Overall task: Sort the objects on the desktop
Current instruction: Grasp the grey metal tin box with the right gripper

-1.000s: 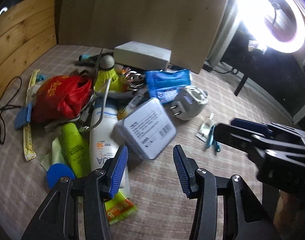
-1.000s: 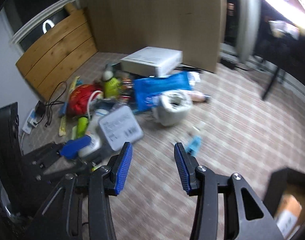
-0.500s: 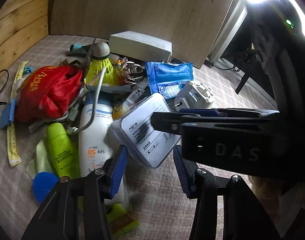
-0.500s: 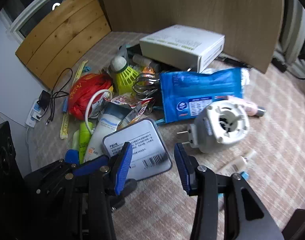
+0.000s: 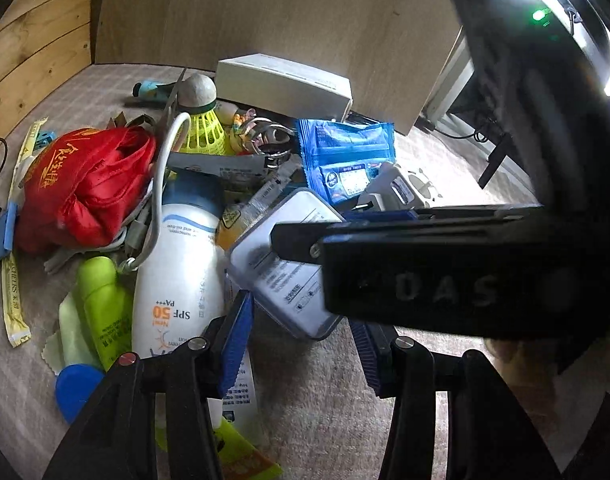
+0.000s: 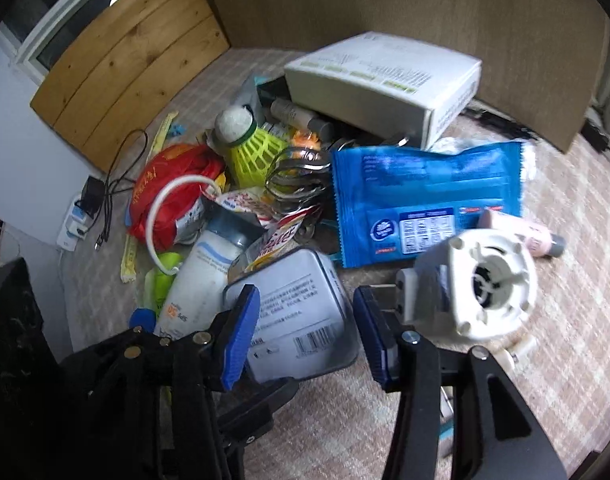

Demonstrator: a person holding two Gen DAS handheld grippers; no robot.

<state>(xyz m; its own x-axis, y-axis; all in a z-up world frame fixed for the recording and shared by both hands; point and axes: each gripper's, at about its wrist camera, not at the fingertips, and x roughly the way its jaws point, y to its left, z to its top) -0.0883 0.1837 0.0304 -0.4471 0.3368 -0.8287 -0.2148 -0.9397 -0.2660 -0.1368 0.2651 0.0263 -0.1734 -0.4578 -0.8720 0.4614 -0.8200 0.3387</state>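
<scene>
Many things crowd the tin [image 6: 301, 316] — sunscreen bottle [image 5: 177, 272], plug adapter [image 6: 477, 280].

"SPF 50" on sunscreen bottle [image 5: 177, 280]

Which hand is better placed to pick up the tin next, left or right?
Right, probably. The right gripper has just been opening, and its fingers straddle the tin. The left gripper hangs short of it.

Home room, I'd say: checked cloth [image 6: 565, 248] under household clutter, wood panel [image 6: 125, 64] far left, power strip [image 6: 75, 224] by white wall.
</scene>
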